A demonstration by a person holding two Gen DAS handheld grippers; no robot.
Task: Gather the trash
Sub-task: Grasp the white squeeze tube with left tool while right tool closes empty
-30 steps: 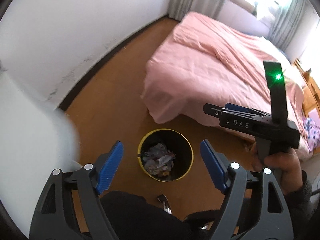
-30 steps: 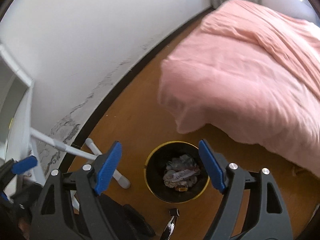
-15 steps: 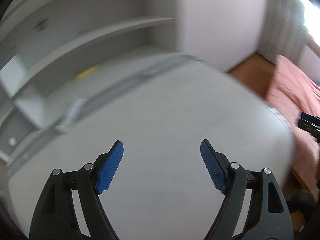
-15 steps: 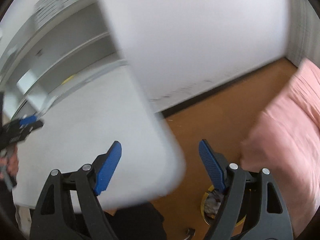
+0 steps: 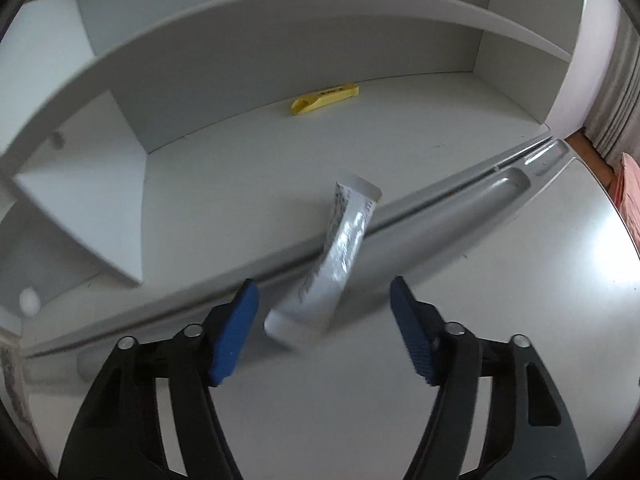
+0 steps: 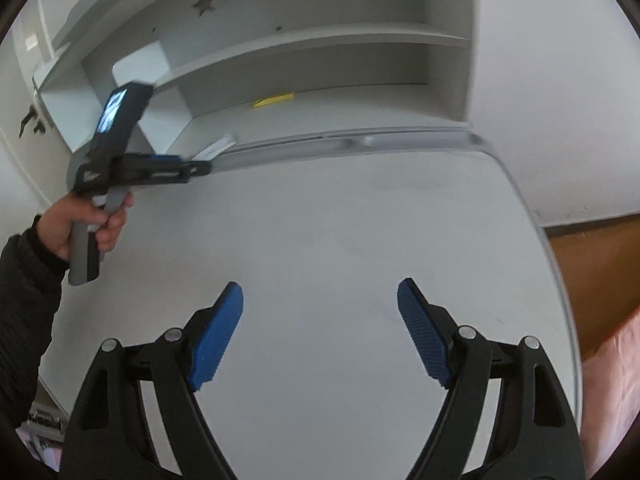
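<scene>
A white and silver wrapper (image 5: 338,254) with dark print lies across the grey groove at the back of the white desk (image 5: 500,320). My left gripper (image 5: 324,330) is open, its blue pads on either side of the wrapper's near end, not touching it. In the right wrist view the same wrapper (image 6: 218,147) lies just ahead of the left gripper (image 6: 200,168). My right gripper (image 6: 320,334) is open and empty above the bare desk top (image 6: 340,232).
A yellow flat tool (image 5: 325,98) lies on the shelf behind the wrapper, also in the right wrist view (image 6: 274,100). White shelf compartments (image 5: 80,184) rise at the back. The desk's right edge borders brown floor (image 6: 592,272) and pink bedding (image 6: 612,392).
Both grippers swung up from the trash bin on the floor to the desk. The left gripper now reaches the wrapper at the desk's back groove. Both stay open.
</scene>
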